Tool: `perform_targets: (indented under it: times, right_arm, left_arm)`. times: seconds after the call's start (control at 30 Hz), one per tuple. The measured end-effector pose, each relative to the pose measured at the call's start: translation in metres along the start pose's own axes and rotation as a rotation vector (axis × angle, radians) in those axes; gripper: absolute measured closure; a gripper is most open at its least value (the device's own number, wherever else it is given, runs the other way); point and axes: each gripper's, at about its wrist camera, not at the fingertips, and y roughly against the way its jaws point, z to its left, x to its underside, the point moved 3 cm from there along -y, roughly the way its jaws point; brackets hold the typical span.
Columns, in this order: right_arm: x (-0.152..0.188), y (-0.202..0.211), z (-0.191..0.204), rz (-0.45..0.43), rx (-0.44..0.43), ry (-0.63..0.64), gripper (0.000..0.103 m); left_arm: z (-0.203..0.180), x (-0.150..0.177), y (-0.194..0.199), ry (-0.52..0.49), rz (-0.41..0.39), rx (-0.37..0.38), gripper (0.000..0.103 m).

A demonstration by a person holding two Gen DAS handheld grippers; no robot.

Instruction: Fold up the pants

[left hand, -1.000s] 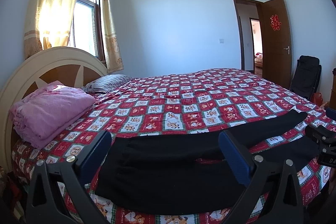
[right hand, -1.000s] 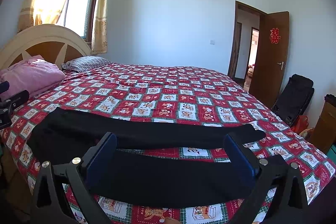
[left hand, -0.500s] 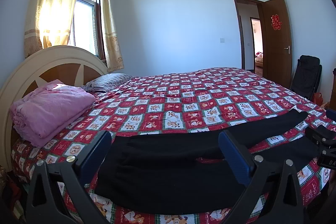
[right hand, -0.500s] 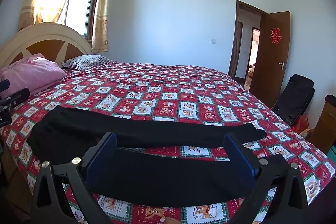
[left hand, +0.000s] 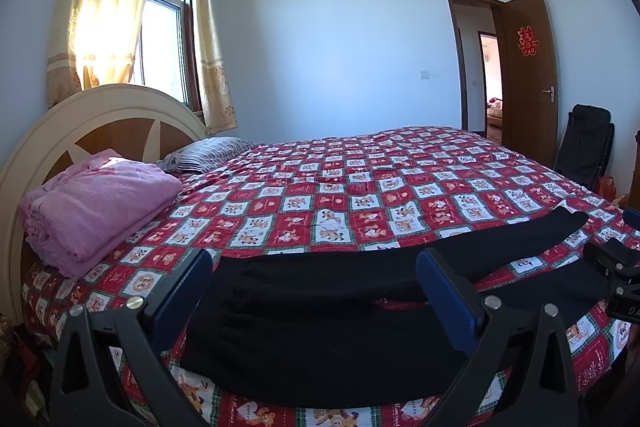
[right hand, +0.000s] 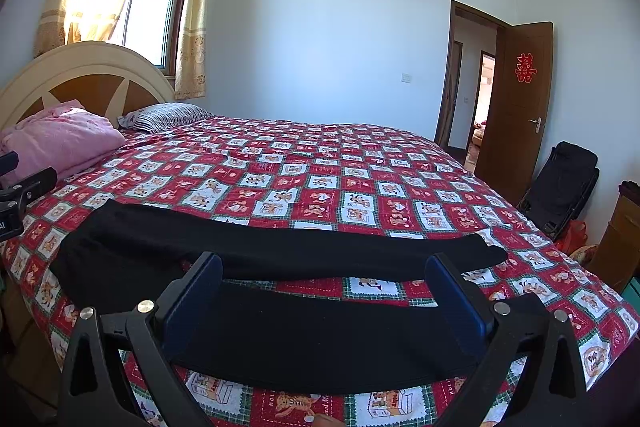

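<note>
Left gripper and right gripper hover wide open, holding nothing, above black pants spread flat, legs apart, along the near edge of the bed. Folding seems not yet begun; next, probably grasp one leg.

Bed under red patchwork quilt. Black pants spread flat along near edge, legs parted. Folded pink blanket and striped pillow lie by headboard.
</note>
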Motion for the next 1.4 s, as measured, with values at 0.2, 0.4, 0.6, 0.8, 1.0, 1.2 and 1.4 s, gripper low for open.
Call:
perform_targets:
  times: [0.2, 0.4, 0.6, 0.8, 1.0, 1.2, 1.4]
  right_arm:
    - [0.000, -0.001, -0.001, 0.004, -0.003, 0.001, 0.001]
    - [0.002, -0.003, -0.001, 0.009, -0.005, 0.004, 0.001]
    - [0.008, -0.011, 0.000, 0.024, -0.007, 0.010, 0.001]
    - [0.019, -0.029, 0.003, 0.064, -0.036, 0.027, 0.001]
    - [0.026, -0.055, -0.024, 0.111, -0.058, -0.028, 0.001]
    - [0.040, -0.095, -0.061, 0.185, -0.025, -0.061, 0.001]
    - [0.041, -0.128, -0.097, 0.256, 0.020, -0.025, 0.022]
  left_arm:
    - [0.003, 0.003, -0.002, 0.004, 0.006, -0.002, 0.000]
    - [0.004, 0.004, -0.003, 0.005, 0.010, -0.001, 0.000]
    - [0.007, 0.010, -0.013, 0.009, 0.025, -0.009, 0.000]
    - [0.014, 0.026, -0.045, -0.014, 0.079, -0.023, 0.000]
    - [0.068, 0.036, -0.107, -0.064, 0.159, -0.084, 0.000]
    - [0.138, 0.042, -0.176, -0.059, 0.230, -0.171, 0.000]
    - [0.165, 0.051, -0.240, -0.013, 0.341, -0.130, 0.017]
